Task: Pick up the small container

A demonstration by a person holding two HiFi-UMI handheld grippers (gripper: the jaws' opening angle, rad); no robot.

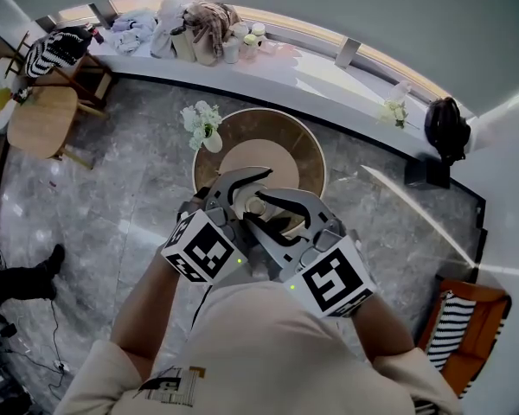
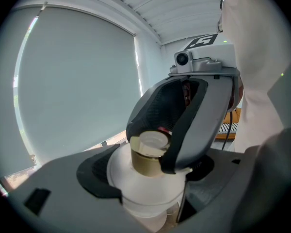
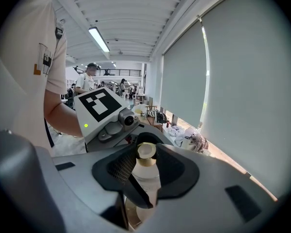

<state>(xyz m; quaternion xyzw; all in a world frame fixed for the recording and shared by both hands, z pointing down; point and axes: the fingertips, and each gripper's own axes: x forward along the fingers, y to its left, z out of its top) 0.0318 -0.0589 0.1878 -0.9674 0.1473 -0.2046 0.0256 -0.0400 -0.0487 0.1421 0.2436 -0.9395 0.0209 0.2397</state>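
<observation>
**Both claws on container over round table**

My left claw point(image 2: 150, 178) is closed part-way on the white body of the container point(image 2: 146, 160), a pad against each side. My right claw point(image 3: 144, 165) comes in from the opposite side, its jaws fairly wide and closed on the cap point(image 2: 153, 141) above the gold neck band.

Not established: the container's base is cut off below my jaws in both gripper views. From the head view the crossed fingers cover nearly all of it, so I cannot tell whether it rests on the table point(image 1: 303, 145) or hangs clear. Any label is out of sight.

The table is round and wooden, with a vase of white flowers point(image 1: 203, 126) at its far left edge. The floor point(image 1: 130, 188) is grey marble. A curved ledge point(image 1: 311, 80) runs beyond, with bags point(image 1: 199, 28) piled on it and a black bag point(image 1: 447, 128) further right. A wooden chair point(image 1: 43, 119) stands at left, and a striped seat point(image 1: 463, 327) is cut off at right. A pale blind point(image 2: 72, 81) covers the window.
</observation>
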